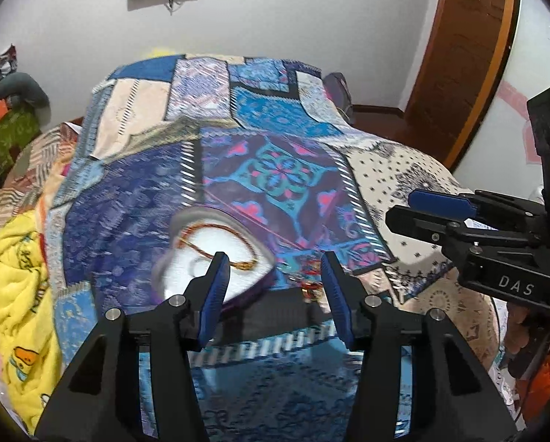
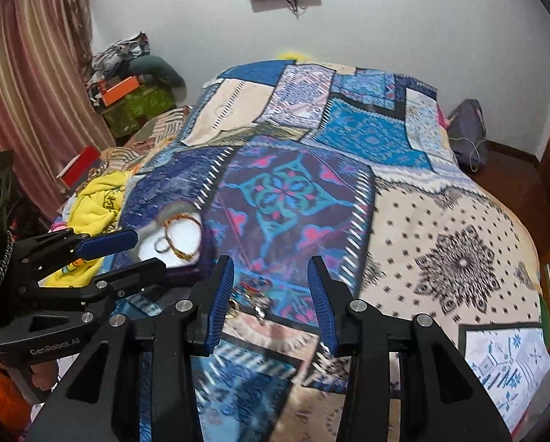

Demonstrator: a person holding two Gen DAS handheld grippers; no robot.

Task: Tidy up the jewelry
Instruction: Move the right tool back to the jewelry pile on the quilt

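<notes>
1. Left gripper (image 1: 275, 287): held low over the patchwork bedspread (image 1: 282, 169) and pointing forward along it. Its blue-padded fingers (image 1: 218, 294) stand wide apart with nothing between them. In the right wrist view it enters from the left, angled toward the box.
2. Right gripper (image 2: 271, 294): held beside the left one at much the same height, also aimed across the bed. Its jaws are spread and empty. In the left wrist view it comes in from the right edge (image 1: 422, 210), turned on its side.
3. Jewelry box (image 2: 179, 243): an open, shallow case with a white lining and dark purple wall. It lies on the bedspread just ahead of the left gripper's left finger.
4. Bracelet (image 2: 183, 235): a gold-brown beaded loop resting inside the box. A smaller ring (image 2: 161, 245) lies beside it on the lining; motion blur hides the detail.
5. Loose jewelry (image 2: 253, 294): a small cluster of gold, silver and red pieces on the cloth outside the box. It sits between and just beyond the right gripper's fingers.
6. Yellow blanket (image 1: 21, 294): bunched at the left edge of the bed.
</notes>
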